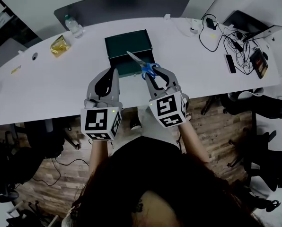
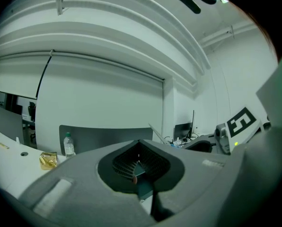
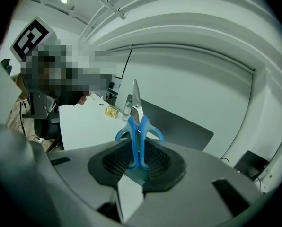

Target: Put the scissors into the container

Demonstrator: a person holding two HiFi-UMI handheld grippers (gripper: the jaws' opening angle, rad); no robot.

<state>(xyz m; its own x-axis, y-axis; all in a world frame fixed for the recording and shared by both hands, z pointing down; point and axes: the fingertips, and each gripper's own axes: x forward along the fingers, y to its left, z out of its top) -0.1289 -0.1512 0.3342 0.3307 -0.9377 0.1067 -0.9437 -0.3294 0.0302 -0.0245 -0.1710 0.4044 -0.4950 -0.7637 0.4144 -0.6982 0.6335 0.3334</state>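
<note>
Clamped the scissors (image 1: 143,64) (image 3: 137,126) by their smooth blue plastic loops between the ribbed black pads of the right gripper (image 1: 157,74) (image 3: 137,148), with slim pointed steel blades jutting over the flat, dark green rectangular container (image 1: 127,44) on the smooth white table (image 1: 60,84). Held the left gripper (image 1: 113,72) (image 2: 138,148) narrowed, tips touching, gripping nothing, at the container's near edge.

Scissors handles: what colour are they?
Blue. The scissors show best in the right gripper view, handles close to the camera.
</note>
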